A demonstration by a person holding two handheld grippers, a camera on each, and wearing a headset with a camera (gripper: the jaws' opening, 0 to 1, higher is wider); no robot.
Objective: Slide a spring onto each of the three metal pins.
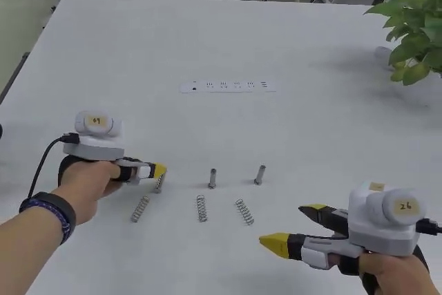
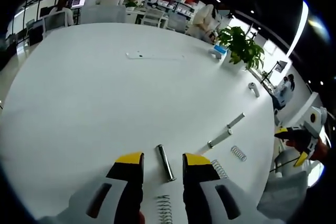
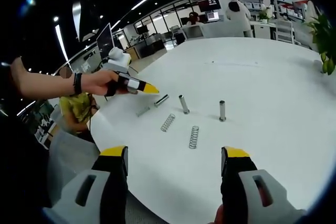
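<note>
- The left pin sits between the open fingers of the left gripper; an off-centre closure can topple it or flick it across the tabletop.
- The three springs lie just beside the pins; any sweep can roll them.
- The right gripper hovers open and empty.
</note>
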